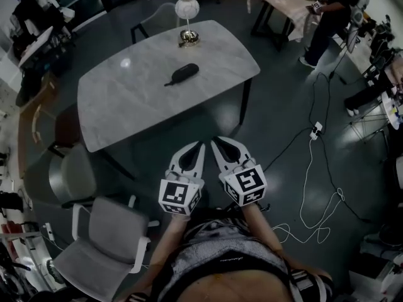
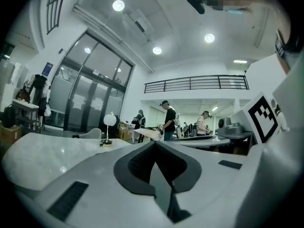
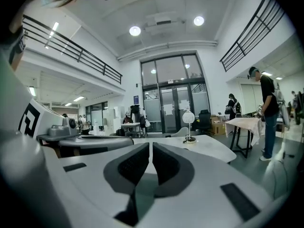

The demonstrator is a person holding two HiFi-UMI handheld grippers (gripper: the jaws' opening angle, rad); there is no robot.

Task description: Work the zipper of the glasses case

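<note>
White left tool (image 1: 200,145), right tool (image 1: 215,141), abreast (closed)

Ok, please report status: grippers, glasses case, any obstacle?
Left gripper and right gripper shut, empty, short of the table. Glasses case on it, untouched. Nothing between; lamp stands beyond the case.

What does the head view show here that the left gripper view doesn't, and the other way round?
Only the head view: the glasses case lying on the table, and an office chair. Only the left gripper view: ceiling lights and a balcony railing. Both: the table, its lamp, and the left gripper, fingers shut on nothing.
</note>
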